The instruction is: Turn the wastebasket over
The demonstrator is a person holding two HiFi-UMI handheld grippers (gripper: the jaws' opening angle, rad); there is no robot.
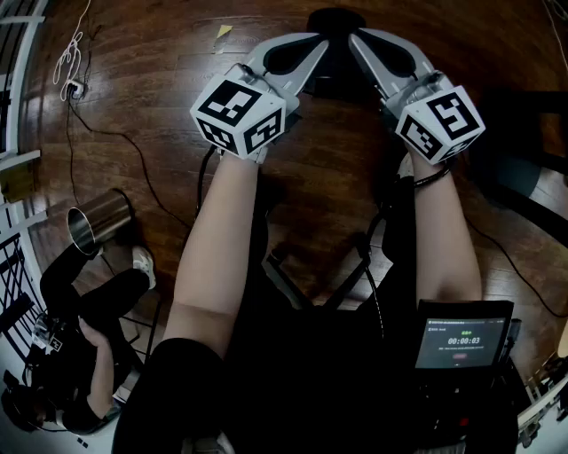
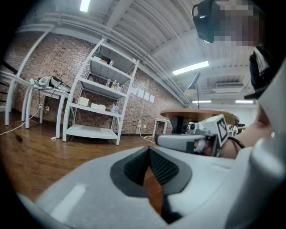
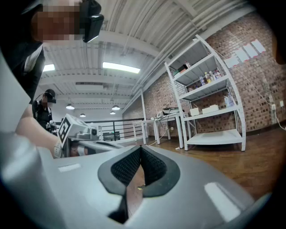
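The wastebasket [image 1: 99,222] is a shiny steel cylinder on the wooden floor at the far left of the head view, its open mouth showing toward the left. Whether it stands upright or lies over I cannot tell. Both grippers are held out ahead, well to its right and apart from it. My left gripper [image 1: 318,42] is shut with nothing in it, and its dark pads meet at the tip [image 2: 149,150]. My right gripper [image 1: 355,37] is also shut and empty, its pads meeting likewise [image 3: 140,148]. Neither gripper view shows the wastebasket.
A person [image 1: 84,346] crouches on the floor just below the wastebasket. Cables [image 1: 133,146] trail across the boards. A dark round base [image 1: 335,19] lies beyond the gripper tips and a black chair [image 1: 524,168] is at the right. White shelving [image 2: 100,96] stands by the brick wall.
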